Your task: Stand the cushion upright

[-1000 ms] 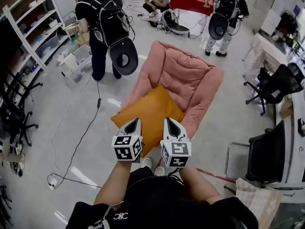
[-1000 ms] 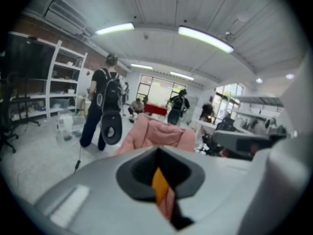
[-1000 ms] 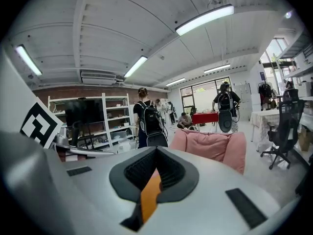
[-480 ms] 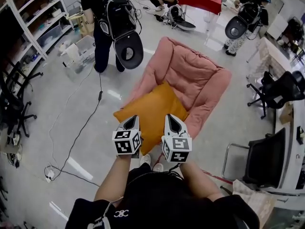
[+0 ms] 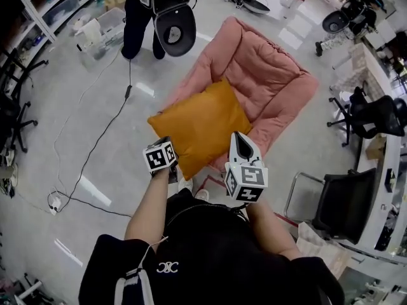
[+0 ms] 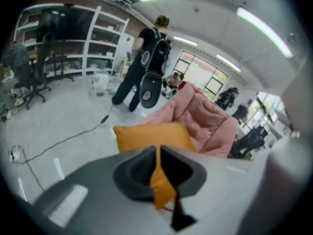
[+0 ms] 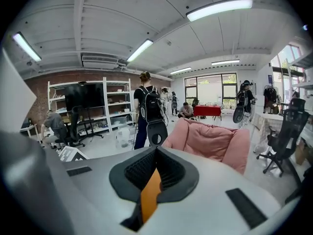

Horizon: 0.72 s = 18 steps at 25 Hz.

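Note:
An orange cushion (image 5: 200, 126) lies flat on the seat of a pink padded lounge chair (image 5: 270, 75), its near corner hanging over the front. My left gripper (image 5: 166, 147) is low at the cushion's near left edge. Its jaws (image 6: 159, 153) are almost together and opening slightly, gripping nothing. Through the slit shows the cushion (image 6: 146, 136), with the chair (image 6: 203, 119) behind. My right gripper (image 5: 237, 137) hovers higher over the cushion's near right edge. It is shut and empty (image 7: 155, 155), with an orange strip of cushion (image 7: 148, 197) in the slit and the chair (image 7: 210, 138) beyond.
A person with a backpack and a round black seat pad (image 5: 170, 24) stands on the floor left of the chair's far end. A cable (image 5: 95, 151) runs across the floor on the left. Shelving (image 5: 38, 5) lines the left wall. A black office chair (image 5: 346, 205) stands at the right.
My left gripper has dropped and rolled, coming down to the cushion's near left edge. The right gripper has hardly moved. The cushion still lies flat on the chair.

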{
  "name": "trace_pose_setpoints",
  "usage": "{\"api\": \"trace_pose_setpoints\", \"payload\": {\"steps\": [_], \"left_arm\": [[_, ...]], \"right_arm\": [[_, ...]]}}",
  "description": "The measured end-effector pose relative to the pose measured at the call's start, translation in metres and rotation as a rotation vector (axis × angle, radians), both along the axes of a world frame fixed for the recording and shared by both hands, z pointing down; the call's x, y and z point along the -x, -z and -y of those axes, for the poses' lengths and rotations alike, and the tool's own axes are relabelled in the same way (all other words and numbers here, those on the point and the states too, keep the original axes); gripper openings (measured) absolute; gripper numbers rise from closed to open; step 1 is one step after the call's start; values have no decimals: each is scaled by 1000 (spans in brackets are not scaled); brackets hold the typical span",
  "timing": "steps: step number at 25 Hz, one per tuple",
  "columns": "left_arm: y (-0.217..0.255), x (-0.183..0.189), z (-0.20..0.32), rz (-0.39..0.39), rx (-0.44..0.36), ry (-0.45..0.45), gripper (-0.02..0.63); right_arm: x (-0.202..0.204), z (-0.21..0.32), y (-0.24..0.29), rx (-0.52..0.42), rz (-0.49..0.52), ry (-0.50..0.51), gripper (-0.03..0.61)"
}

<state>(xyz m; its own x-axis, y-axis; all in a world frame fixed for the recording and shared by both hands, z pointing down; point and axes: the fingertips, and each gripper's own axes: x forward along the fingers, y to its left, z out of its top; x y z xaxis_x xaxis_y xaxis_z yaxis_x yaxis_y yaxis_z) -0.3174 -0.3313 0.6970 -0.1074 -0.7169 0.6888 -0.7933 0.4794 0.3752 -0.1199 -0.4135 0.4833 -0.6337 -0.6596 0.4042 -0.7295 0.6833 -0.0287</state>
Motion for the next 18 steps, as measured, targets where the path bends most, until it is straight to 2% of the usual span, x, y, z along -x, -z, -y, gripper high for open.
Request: {"api": "trace_pose_setpoints", "payload": {"steps": [2,5,7,9,10,11,14,18], "left_arm": [[-21,7,-2,-21,34,23,41],[-51,9,1,-57,70,9,97],[-72,10,6,-100,77,4,202],[-91,12,10,-172,59,24,292],[-101,13,11,-210,49,36,359],[-110,14,12,-240,43,43,392],[-137,19,13,-271,74,30,451],[-166,25,10,-302,147,18,490]], "right_arm": [[-3,1,-6,15,-15,-12,-5],[-8,2,-13,42,-34,-29,-5],[-11,3,-14,49,-43,-39,-5],[-14,3,-17,50,-58,-52,-5],[-16,3,-19,54,-67,-61,-5],[-19,3,-22,61,-77,-72,-5],[-26,4,-31,84,-104,-106,-5],[-28,11,-41,106,-128,-128,-5]]}}
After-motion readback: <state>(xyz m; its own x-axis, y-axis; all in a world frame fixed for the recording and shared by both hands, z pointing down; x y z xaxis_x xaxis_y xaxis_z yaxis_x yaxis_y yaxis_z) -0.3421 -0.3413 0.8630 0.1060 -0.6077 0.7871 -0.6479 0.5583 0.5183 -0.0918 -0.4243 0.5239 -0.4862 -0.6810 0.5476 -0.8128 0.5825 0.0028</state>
